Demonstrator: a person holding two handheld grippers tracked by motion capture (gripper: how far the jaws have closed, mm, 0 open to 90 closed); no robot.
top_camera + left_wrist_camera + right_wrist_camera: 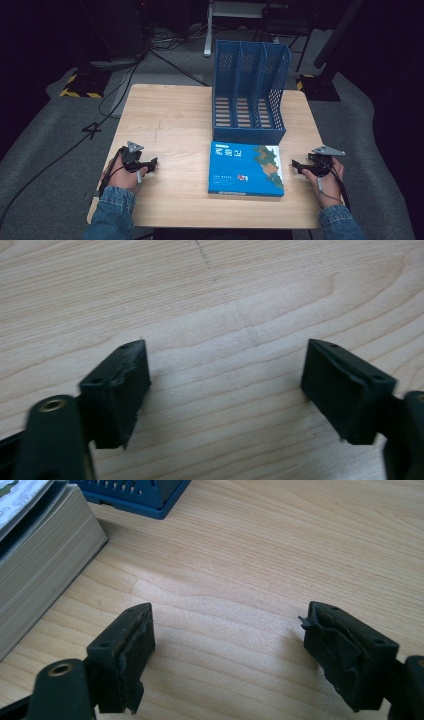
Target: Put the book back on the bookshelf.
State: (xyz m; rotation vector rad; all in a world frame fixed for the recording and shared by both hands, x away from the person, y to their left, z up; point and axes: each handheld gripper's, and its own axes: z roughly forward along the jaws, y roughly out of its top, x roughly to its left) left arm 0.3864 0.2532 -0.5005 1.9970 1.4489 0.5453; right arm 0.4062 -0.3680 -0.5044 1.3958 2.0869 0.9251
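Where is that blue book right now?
In the high view the blue book lies flat on the wooden table, just in front of the blue file rack, nearer the right gripper.

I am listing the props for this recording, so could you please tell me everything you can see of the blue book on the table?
The blue book is a thick, closed volume lying flat on the wooden table, cover up. The cover is blue with white lettering near the top left and a green and brown picture along its right side; the text is too small to read. Its pale page edges look tightly stacked. It lies just in front of the blue file rack, between both grippers, and neither touches it.
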